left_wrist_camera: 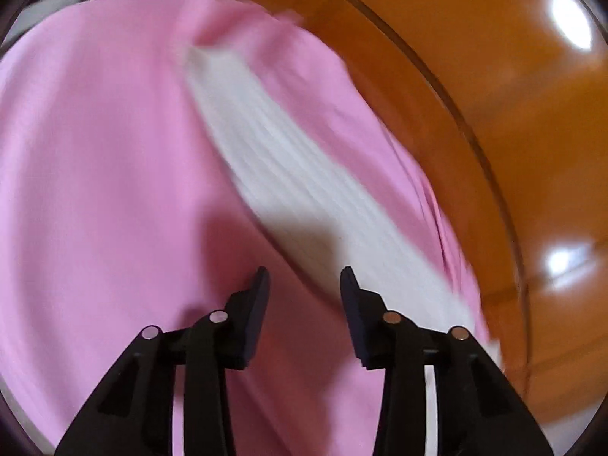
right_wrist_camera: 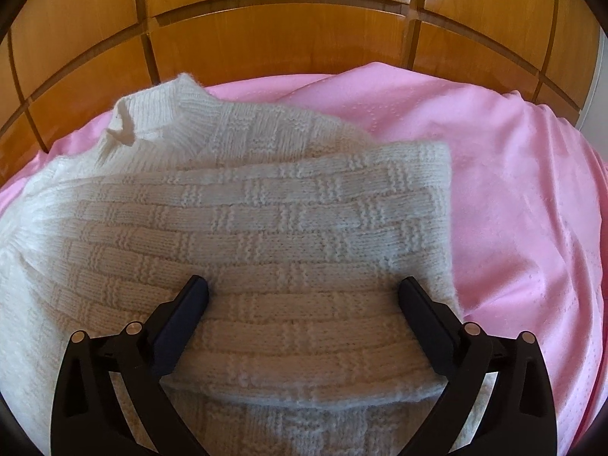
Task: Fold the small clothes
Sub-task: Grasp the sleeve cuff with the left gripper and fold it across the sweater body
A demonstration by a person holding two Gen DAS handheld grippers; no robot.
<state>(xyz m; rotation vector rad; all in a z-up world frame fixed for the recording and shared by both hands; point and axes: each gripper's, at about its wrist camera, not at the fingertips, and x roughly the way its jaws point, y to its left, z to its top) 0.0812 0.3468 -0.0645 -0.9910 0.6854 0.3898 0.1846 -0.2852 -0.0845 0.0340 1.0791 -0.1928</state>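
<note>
A white knitted sweater [right_wrist_camera: 266, 228] lies partly folded on a pink sheet [right_wrist_camera: 513, 209]; its collar points toward the far left. My right gripper [right_wrist_camera: 304, 285] is open wide just above the folded part, with nothing between its fingers. In the blurred left wrist view the sweater [left_wrist_camera: 288, 174] shows as a white strip on the pink sheet [left_wrist_camera: 95, 152]. My left gripper [left_wrist_camera: 305, 273] is open and empty above the sheet, at the sweater's near edge.
A glossy wooden headboard or panelled wall [right_wrist_camera: 285, 30] stands right behind the bed. It also shows in the left wrist view [left_wrist_camera: 513, 95], along the right side. The pink sheet bunches in folds at the right [right_wrist_camera: 562, 152].
</note>
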